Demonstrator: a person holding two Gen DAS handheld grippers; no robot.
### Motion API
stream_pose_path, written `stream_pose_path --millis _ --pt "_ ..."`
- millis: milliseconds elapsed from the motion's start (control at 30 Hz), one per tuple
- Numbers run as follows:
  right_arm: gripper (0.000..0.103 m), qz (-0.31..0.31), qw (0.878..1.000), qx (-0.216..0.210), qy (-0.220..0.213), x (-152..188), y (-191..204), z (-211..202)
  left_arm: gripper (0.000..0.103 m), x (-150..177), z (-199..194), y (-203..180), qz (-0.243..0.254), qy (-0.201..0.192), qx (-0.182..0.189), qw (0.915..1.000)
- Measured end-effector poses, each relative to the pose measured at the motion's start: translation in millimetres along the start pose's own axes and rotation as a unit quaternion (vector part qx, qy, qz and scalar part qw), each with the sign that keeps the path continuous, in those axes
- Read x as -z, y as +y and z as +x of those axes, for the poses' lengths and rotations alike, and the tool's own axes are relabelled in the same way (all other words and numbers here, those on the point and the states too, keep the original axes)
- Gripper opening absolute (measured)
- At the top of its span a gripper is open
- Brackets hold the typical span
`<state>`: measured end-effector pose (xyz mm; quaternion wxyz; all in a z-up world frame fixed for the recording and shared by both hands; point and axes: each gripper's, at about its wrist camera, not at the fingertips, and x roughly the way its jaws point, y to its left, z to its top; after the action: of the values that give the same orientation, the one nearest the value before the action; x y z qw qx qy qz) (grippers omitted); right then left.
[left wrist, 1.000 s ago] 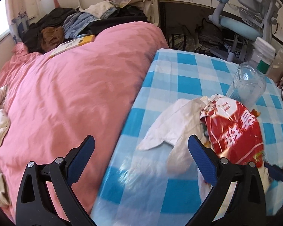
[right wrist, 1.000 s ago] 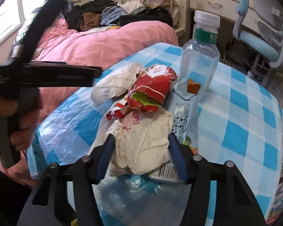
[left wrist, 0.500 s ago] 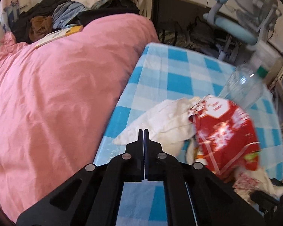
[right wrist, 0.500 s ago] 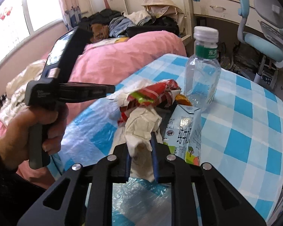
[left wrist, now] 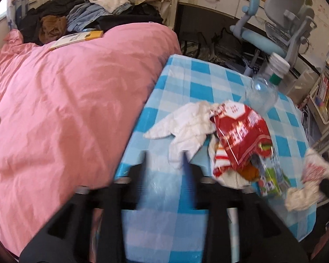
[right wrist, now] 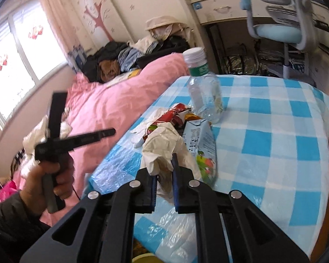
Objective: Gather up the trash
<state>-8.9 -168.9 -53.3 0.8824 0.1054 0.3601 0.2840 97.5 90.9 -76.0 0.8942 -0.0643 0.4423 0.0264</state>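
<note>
Left of the desk (left wrist: 186,76) lies the pink bed (left wrist: 65,109). The left gripper (left wrist: 164,160), blurred, hovers near the white tissue (left wrist: 186,122), jaws part open and empty. Rightward sit the red wrapper (left wrist: 241,131), carton (right wrist: 199,138) and bottle (right wrist: 204,94). The right gripper (right wrist: 164,166) pinches the crumpled paper (right wrist: 162,144), lifted: collection seems underway, and next it needs carrying to a bin, none clearly visible.
</note>
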Motion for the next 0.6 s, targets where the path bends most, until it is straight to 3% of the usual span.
stream_pose_path --millis 67,133,300,467,600 --pt "0.012 0.004 1.000 0.003 -0.007 2.7 -1.7 -8.4 0.064 8.6 -0.4 -11.7 0.023 0.007 0.014 0.9996" --pt "0.012 0.008 1.000 0.002 -0.008 4.1 -4.0 -12.9 0.068 18.1 5.5 -30.0 0.053 0.023 0.022 0.9981" --pt "0.012 0.019 1.000 0.003 -0.012 -0.3 -16.2 -14.8 0.070 31.4 32.7 -66.4 0.098 0.058 0.006 0.9935" --pt "0.012 0.014 1.000 0.004 -0.012 -1.4 -19.1 -14.5 0.072 33.4 49.5 -71.4 0.089 0.075 -0.006 0.9932" --pt "0.012 0.021 1.000 0.001 -0.019 -2.3 -22.9 -19.8 0.072 22.8 31.0 -67.3 0.098 0.047 -0.031 0.9936"
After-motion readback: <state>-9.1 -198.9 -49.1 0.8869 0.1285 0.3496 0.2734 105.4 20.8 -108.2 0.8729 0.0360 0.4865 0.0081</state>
